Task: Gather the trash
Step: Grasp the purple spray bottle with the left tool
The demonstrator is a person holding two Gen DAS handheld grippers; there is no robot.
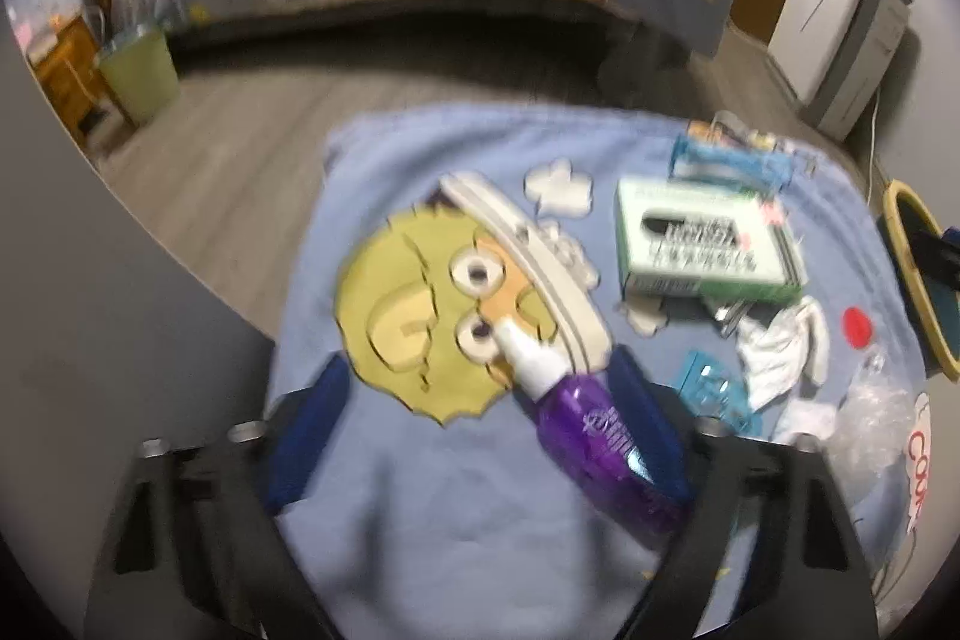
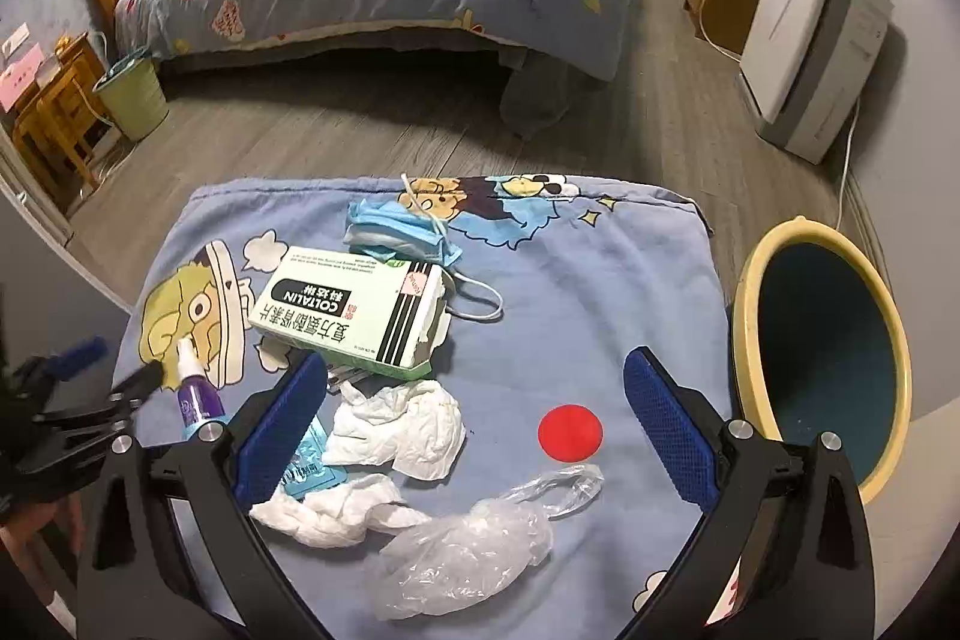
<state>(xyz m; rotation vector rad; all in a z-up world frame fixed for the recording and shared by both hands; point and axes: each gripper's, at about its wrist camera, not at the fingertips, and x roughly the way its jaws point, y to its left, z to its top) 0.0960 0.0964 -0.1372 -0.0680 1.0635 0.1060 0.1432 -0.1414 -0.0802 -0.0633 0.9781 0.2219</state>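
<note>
Left gripper (image 1: pixel 480 418) jaws wide open around small purple spray bottle with white nozzle (image 1: pixel 591 418), which lies against the right pad on blue cartoon-print cloth (image 1: pixel 420 490), long axis diagonal, nozzle pointing far-left. Right gripper (image 2: pixel 474 424) jaws open over crumpled white tissue (image 2: pixel 402 430); red round cap (image 2: pixel 570 431) between pads; yellow-rimmed bin (image 2: pixel 744 340) right.

Left wrist view motion-blurred, box (image 1: pixel 708 244) print unreadable, purple bottle (image 1: pixel 600 436) base hidden behind finger, bin (image 1: pixel 900 244) cropped.
</note>
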